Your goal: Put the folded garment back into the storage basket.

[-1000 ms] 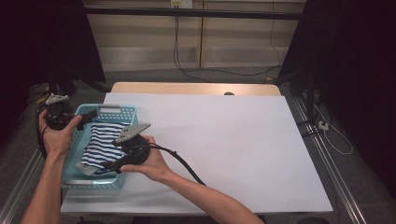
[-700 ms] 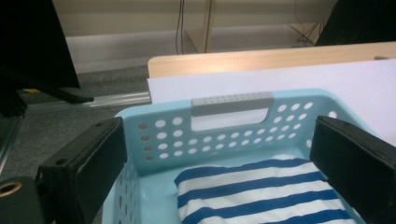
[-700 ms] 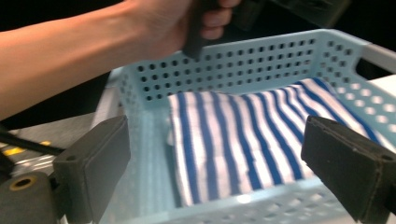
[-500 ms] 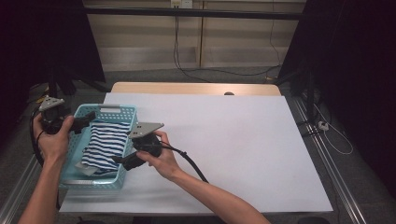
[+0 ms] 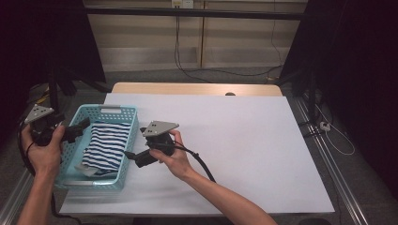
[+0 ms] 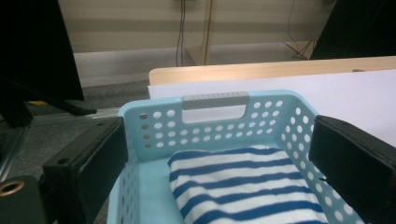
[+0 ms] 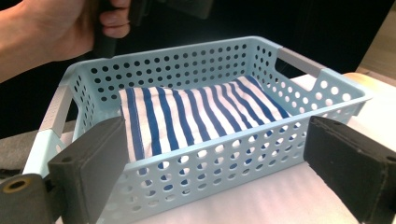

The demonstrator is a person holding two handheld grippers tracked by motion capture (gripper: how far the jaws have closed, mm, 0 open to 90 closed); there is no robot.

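A: High view first: what is seen of the edges and the open room?

B: A white table surface (image 5: 244,140) is shown, with a strip of pale wood (image 5: 192,88) along its far edge. Most of the sheet to the right is left bare. A light blue basket (image 5: 107,112) is set at the left edge, near the front.

A: How is the basket made, and what is held in it?

B: Perforated plastic walls with round holes are seen, and a grey handle bar (image 6: 215,97) at the far end. A folded blue-and-white striped cloth (image 5: 107,145) is laid flat inside.

A: And the claws?

B: The left gripper (image 5: 80,127) is held at the basket's left rim, jaws spread wide. The right gripper (image 5: 133,157) is held just beside the right wall, outside it, jaws likewise wide and nothing gripped
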